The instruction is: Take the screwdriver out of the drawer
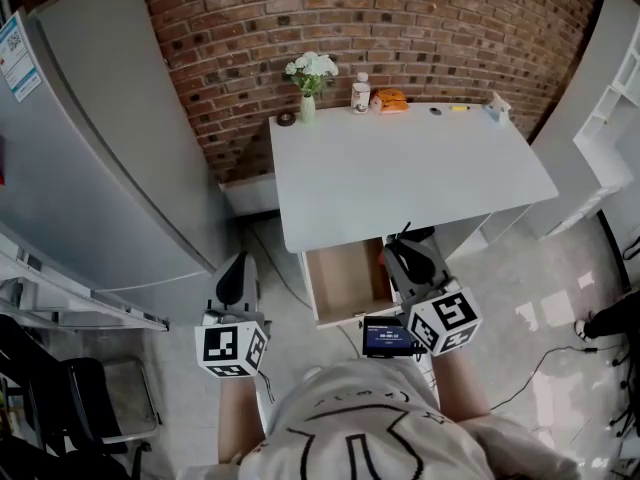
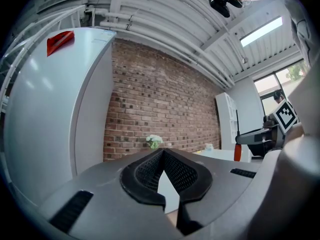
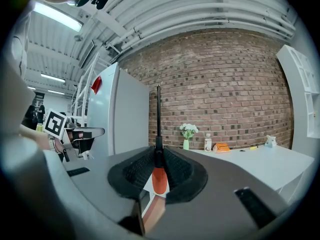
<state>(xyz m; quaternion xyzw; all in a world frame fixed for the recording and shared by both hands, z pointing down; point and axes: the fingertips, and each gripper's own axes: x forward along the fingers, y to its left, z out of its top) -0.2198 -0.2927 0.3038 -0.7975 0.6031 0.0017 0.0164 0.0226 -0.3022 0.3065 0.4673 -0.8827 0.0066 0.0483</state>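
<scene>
As the right gripper point(image 3: 158, 151) clenches its jaws on the orange handle, the screwdriver point(image 3: 159, 178) stands upright between the pads, its dark shaft rising straight past the jaw tips. From the head view, that gripper point(image 1: 405, 250) hangs over the right side of the open drawer point(image 1: 345, 273), whose wooden bottom shows beneath it. The left gripper point(image 2: 163, 154) is clenched on itself, its tips touching. It hangs to the left of the drawer, well apart from the screwdriver.

The drawer belongs to a white table point(image 1: 420, 178), the only one here. Seven small things line the table's back edge:
- one dark round thing point(image 1: 286, 119)
- one vase point(image 1: 307, 108) of white flowers
- one bottle point(image 1: 361, 94)
- one orange thing point(image 1: 390, 100)
- one dark spot point(image 1: 436, 110)
- one yellow thing point(image 1: 459, 108)
- one pale thing point(image 1: 497, 106) at the right corner

I count one screwdriver, one drawer and two grippers.

Behind the table runs a red brick wall point(image 1: 420, 18). One tall grey fridge point(image 1: 100, 158) stands to the left and white shelving point(image 1: 615, 118) to the right. On the grey floor point(image 1: 540, 288) a thin cable point(image 1: 545, 353) trails at the right, and a black chair point(image 1: 70, 398) sits at the lower left.
</scene>
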